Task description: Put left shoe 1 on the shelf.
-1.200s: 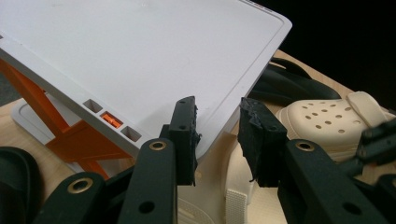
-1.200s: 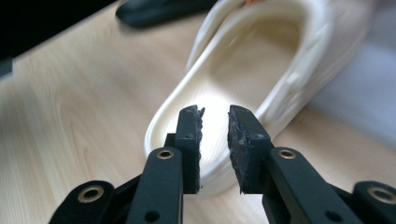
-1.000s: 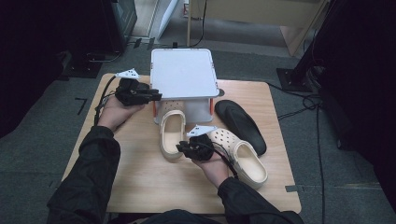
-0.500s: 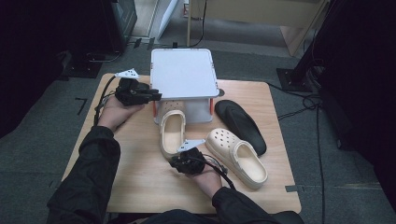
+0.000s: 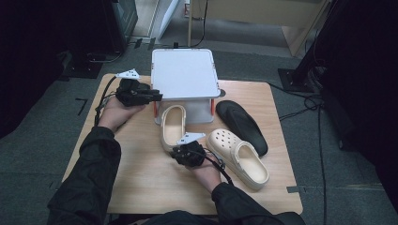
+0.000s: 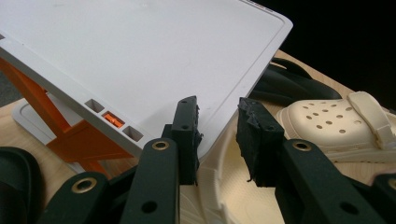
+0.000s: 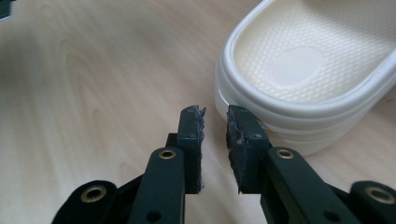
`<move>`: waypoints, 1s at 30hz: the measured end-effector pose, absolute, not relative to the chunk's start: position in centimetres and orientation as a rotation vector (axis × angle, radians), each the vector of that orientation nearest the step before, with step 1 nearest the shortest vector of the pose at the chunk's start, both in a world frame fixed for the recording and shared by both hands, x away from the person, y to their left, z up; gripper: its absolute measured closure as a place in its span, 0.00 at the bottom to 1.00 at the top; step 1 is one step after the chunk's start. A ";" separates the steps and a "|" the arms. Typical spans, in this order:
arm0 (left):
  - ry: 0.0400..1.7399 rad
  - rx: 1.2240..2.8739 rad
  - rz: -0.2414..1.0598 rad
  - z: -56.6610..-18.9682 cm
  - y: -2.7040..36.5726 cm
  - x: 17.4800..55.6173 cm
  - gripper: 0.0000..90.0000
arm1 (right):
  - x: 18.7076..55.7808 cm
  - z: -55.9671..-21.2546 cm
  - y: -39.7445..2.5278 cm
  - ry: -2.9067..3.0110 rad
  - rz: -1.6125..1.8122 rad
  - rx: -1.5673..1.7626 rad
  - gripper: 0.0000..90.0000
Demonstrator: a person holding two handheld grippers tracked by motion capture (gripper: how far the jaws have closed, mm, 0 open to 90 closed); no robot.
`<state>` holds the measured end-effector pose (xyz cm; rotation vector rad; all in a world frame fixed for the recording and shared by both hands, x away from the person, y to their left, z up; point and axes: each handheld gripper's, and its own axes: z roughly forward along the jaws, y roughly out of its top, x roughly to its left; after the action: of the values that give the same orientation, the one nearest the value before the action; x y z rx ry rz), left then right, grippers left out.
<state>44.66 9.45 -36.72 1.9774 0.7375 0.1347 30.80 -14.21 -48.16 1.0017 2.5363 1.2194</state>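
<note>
A cream slide sandal (image 5: 172, 125) lies with its toe under a white stand (image 5: 185, 72) that has orange legs. Its heel (image 7: 299, 88) sits just beyond my right gripper (image 7: 215, 130), which is narrowly open with nothing between the jaws. From above, the right gripper (image 5: 177, 153) is low at the sandal's near end. A cream clog (image 5: 240, 157) and a black sandal (image 5: 241, 124) lie to the right. My left gripper (image 5: 156, 97) hovers at the stand's left front corner. Along its jaws, the left gripper (image 6: 217, 135) is open and empty, and the stand's corner (image 6: 243, 79) and the cream sandal (image 6: 224, 186) lie behind.
The wooden table (image 5: 141, 178) has bare room at the front left and front middle. A dark rounded object (image 6: 14, 182) lies at the lower left of the left gripper view. Cables cross the floor to the right of the table.
My right gripper left the cream clog, moving left and toward the person, and now sits at the slide sandal's heel. The left gripper has stayed put.
</note>
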 end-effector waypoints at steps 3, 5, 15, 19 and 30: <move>0.737 1.976 0.132 -36.7 9.5 44.7 0.77 | 31.8 -47.9 -14.3 2.522 1.223 1.015 0.84; 0.737 1.974 0.128 -36.7 9.5 44.7 0.77 | 32.2 -48.0 -14.2 2.517 1.214 1.014 0.83; 0.746 1.973 0.125 -36.7 9.5 44.8 0.77 | 34.4 -47.9 -13.6 2.513 1.196 1.043 0.82; 0.746 1.974 0.127 -36.7 9.5 44.8 0.77 | 35.1 -47.9 -13.0 2.518 1.190 1.050 0.84; 0.750 1.969 0.114 -36.7 9.6 44.8 0.77 | 36.8 -47.9 -12.2 2.513 1.197 1.066 0.82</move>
<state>44.81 9.60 -36.73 1.9689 0.7496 0.1144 36.75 -12.15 -47.85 1.0662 2.5131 1.1975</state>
